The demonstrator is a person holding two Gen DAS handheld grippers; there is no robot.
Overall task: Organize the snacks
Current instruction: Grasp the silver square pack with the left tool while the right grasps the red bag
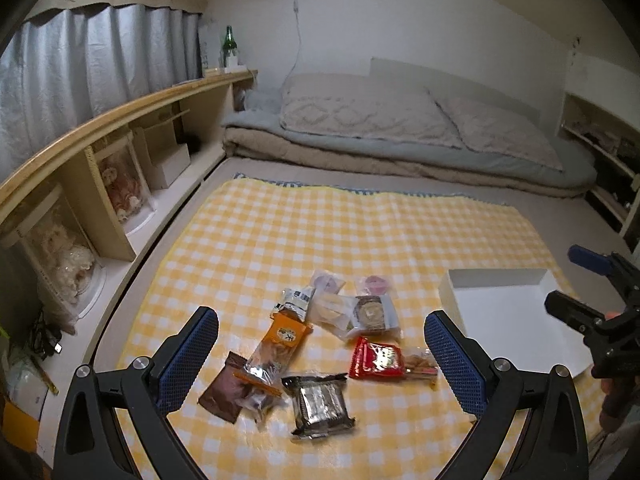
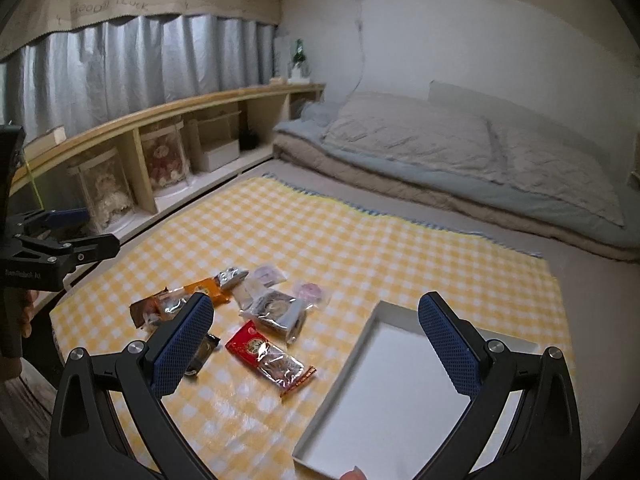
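Several wrapped snacks lie in a loose pile on a yellow checked cloth (image 1: 320,220): a red packet (image 1: 378,358), an orange packet (image 1: 282,338), a dark silver packet (image 1: 320,404), a brown packet (image 1: 224,394) and a clear packet with a round biscuit (image 1: 370,314). A shallow white box (image 1: 500,312) lies empty to their right. My left gripper (image 1: 320,340) is open above the pile. My right gripper (image 2: 316,320) is open, over the box's left edge (image 2: 352,364), with the red packet (image 2: 264,354) between its fingers in view.
A low wooden shelf (image 1: 120,108) with boxed dolls runs along the left. Folded bedding (image 1: 400,136) lies beyond the cloth. A green bottle (image 1: 229,46) stands on the shelf. Another shelf unit (image 1: 600,152) is at the right.
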